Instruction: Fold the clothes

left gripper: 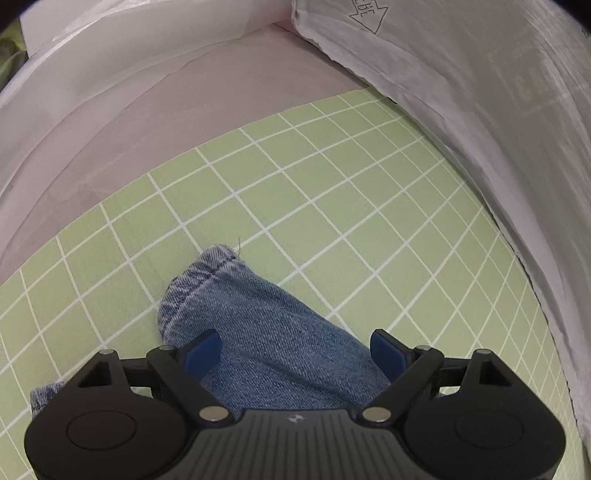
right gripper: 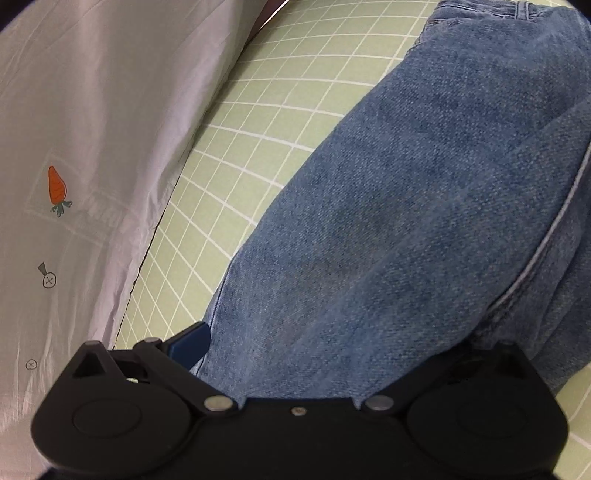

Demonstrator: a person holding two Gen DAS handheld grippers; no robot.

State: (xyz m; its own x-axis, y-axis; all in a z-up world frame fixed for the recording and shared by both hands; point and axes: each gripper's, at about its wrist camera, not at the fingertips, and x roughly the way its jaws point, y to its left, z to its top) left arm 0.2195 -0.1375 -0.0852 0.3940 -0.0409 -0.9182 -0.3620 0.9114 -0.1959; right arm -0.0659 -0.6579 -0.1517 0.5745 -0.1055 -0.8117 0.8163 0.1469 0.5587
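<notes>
Denim first: I see the blue jeans (left gripper: 273,332) lying on the green grid mat (left gripper: 332,177), and both my cameras look down on them. Through the left wrist camera one trouser leg runs from the bottom centre up toward eleven o'clock, ending in a stitched hem (left gripper: 201,275) that rests flat on the mat. A second scrap of hem (left gripper: 42,397) peeks out at eight o'clock, beside the gripper body.

My left gripper (left gripper: 295,350) stands spread, its blue pads (left gripper: 205,349) on either side of the leg; the cloth lies between them, and neither pad presses on it.

Through the right wrist camera the jeans (right gripper: 406,221) fill the frame from the centre out to three o'clock, with the waistband (right gripper: 517,9) at about one o'clock and a pale seam edge (right gripper: 546,243) curving down at three o'clock. My right gripper (right gripper: 332,343) is spread wide too. Its one visible blue pad (right gripper: 190,345) sits at seven o'clock, just beside the edge of the denim; the other finger is buried under the cloth, so the denim drapes over the gap unclenched.

Outward from the jeans, the mat (right gripper: 229,155) shows at eleven o'clock. White sheeting (left gripper: 498,129) rises at two o'clock in the left view. In the right view a white cloth with a small carrot print (right gripper: 57,188) lies at nine o'clock.
</notes>
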